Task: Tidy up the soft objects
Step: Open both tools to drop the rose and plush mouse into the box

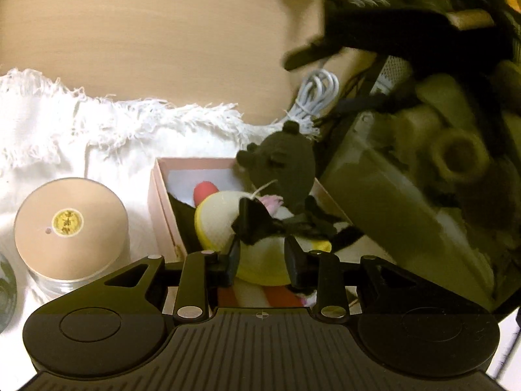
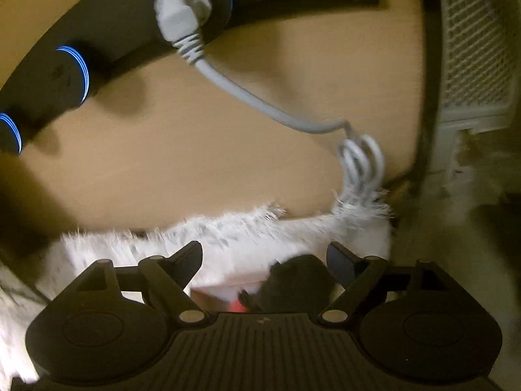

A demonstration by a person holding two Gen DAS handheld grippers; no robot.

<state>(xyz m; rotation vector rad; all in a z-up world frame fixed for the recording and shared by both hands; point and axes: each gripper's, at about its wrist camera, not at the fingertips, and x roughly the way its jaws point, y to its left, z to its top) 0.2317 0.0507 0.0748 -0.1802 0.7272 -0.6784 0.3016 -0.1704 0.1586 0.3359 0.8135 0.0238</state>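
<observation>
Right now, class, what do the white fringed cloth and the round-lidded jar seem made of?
White fringed cloth: apparently woven fabric, matte, its edge frayed into loose threads. Round-lidded jar: lid looks like smooth satin metal or plastic; the body below seems clear glass.

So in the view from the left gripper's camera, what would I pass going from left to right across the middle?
Round silver jar lid → pink box → white-and-yellow plush → dark grey plush mouse → clear bin of soft toys.
</observation>
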